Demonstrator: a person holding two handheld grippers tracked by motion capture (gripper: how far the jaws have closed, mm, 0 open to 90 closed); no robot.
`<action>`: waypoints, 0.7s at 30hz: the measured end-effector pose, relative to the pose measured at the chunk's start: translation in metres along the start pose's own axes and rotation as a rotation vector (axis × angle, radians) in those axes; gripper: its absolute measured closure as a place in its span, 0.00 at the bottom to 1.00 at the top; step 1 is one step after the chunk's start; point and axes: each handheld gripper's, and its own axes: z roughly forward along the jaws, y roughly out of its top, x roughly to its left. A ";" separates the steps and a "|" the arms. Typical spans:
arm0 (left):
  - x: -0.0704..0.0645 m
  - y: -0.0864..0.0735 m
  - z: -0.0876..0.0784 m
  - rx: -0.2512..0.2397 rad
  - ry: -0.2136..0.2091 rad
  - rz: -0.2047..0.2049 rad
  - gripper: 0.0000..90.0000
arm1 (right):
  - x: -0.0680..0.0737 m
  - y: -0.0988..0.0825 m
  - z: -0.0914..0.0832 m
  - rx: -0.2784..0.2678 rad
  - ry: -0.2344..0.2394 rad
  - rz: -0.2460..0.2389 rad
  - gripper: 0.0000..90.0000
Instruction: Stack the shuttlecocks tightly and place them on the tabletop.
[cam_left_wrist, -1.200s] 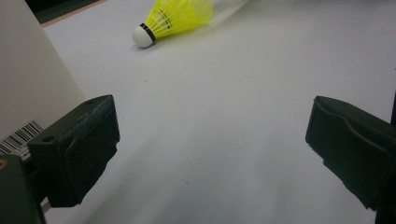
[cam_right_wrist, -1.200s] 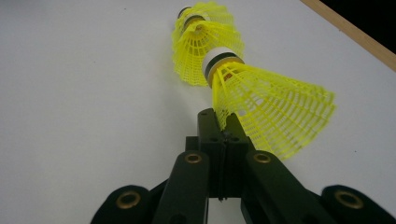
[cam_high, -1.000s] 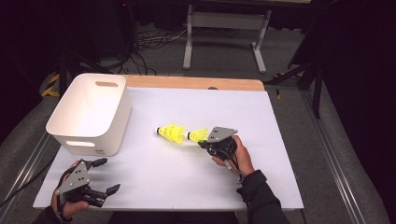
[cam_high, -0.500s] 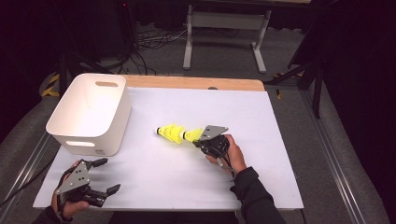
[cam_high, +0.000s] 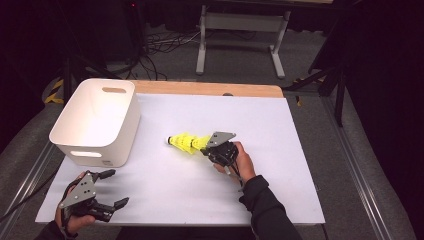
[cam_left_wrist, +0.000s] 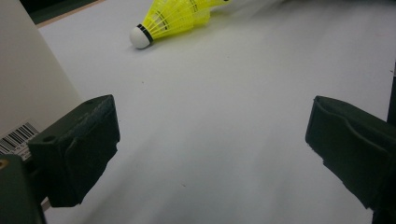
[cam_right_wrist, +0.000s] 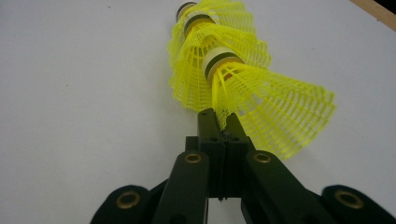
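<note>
In the high view, a stack of yellow shuttlecocks (cam_high: 186, 143) lies on its side near the middle of the white surface (cam_high: 280, 150), white cork tip pointing toward the white bin (cam_high: 97, 121) that stands at the left. The right gripper (cam_high: 206, 145) meets the open skirt end of the stack, its grey plate on top and the person's right hand (cam_high: 239, 161) wrapped around its body. The left gripper (cam_high: 114, 188) rests near the front left corner of the surface, well apart from the shuttlecocks, with its jaws spread wide and nothing between them; the left hand (cam_high: 75, 218) holds it from below.

In the left gripper view, the two black jaws stand far apart at either side, with bare white surface between them. The shuttlecocks (cam_left_wrist: 180, 19) lie farther off at the top, cork tip turned to the left. A flat wall of the bin (cam_left_wrist: 28, 88) rises just beside the left jaw, a barcode label low on it.

In the right gripper view, the jaws are pressed together at the centre, pinching the mesh skirt rim of the nearest shuttlecock. The stack (cam_right_wrist: 224, 70) stretches away from the jaws: three nested yellow skirts with banded corks, lying on the white surface. A strip of wooden edge (cam_right_wrist: 373, 14) shows at the top right corner.
</note>
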 end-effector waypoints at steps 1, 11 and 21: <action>0.000 0.000 0.000 0.001 -0.001 0.000 0.04 | 0.000 0.000 0.001 0.000 0.001 -0.001 1.00; 0.000 0.000 0.001 0.002 -0.003 0.006 0.04 | -0.002 0.004 0.008 -0.006 0.003 0.006 1.00; 0.000 -0.001 0.001 0.002 -0.010 0.004 0.04 | -0.002 0.006 0.013 -0.016 0.010 0.022 1.00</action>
